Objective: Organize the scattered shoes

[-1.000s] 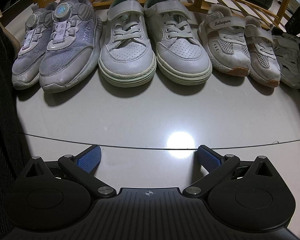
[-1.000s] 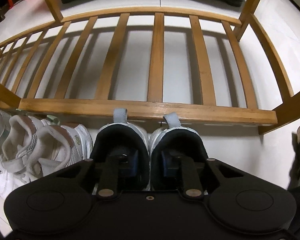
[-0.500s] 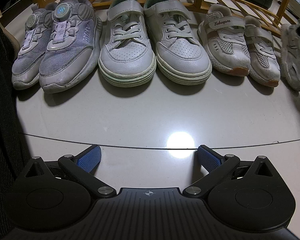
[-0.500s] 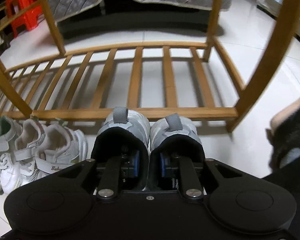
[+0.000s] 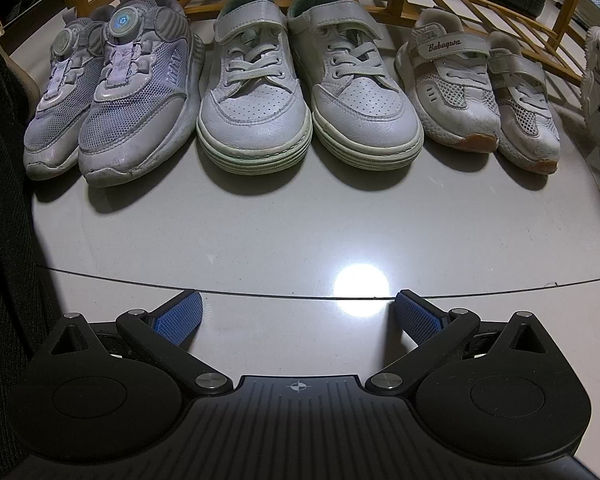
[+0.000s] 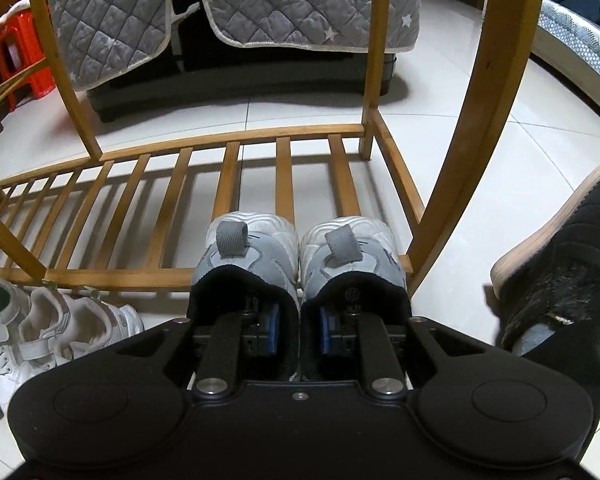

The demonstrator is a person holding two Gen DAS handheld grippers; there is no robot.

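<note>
The right gripper point(image 6: 298, 330) has one blue-padded finger inside each shoe of a grey-and-white pair point(image 6: 300, 264), clenched so the two inner collar walls are pinched together between the pads. The pair hangs heels-forward at the near right end of a low wooden slatted rack point(image 6: 204, 184), just in front of its near rail.

The collars look padded and soft, so they likely give under pressure. The shoes seem light, yet two held by one pinch could sag or twist apart. The joined inner walls, low near the heel, look like the firmest hold.

The left gripper point(image 5: 298, 316) hovers released over bare tile with nothing between its jaws. Far ahead, three pairs stand lined up: lilac point(image 5: 112, 96), white point(image 5: 308, 92) and white mesh point(image 5: 476, 92).
</note>
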